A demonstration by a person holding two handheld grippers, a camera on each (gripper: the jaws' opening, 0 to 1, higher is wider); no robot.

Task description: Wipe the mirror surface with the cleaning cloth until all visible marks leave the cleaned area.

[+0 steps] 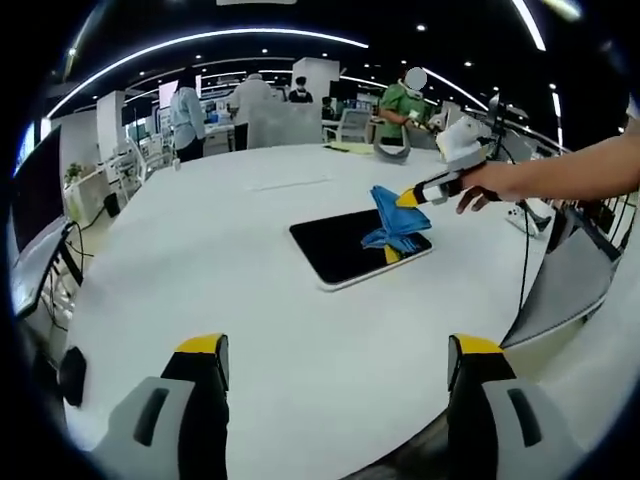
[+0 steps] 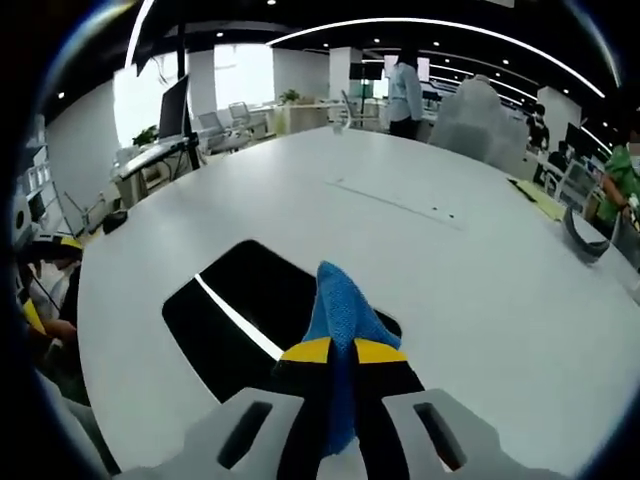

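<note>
A flat dark mirror [image 1: 352,247] with a white rim lies on the white table [image 1: 200,260]. A blue cleaning cloth [image 1: 396,225] hangs down onto the mirror's right end, pinched by my right gripper [image 1: 408,198], which comes in from the right in a person's hand. In the right gripper view the jaws of my right gripper [image 2: 342,351] are shut on the blue cloth [image 2: 340,305] just above the mirror [image 2: 235,315], which reflects a ceiling light strip. My left gripper [image 1: 335,350] stands open over the bare table, well short of the mirror.
The large white round table [image 2: 420,250] runs out on every side. A grey headset-like object [image 2: 585,240] and a yellow sheet [image 2: 540,200] lie near its far edge. Several people stand beyond the table. Desks with monitors [image 1: 40,260] line the left.
</note>
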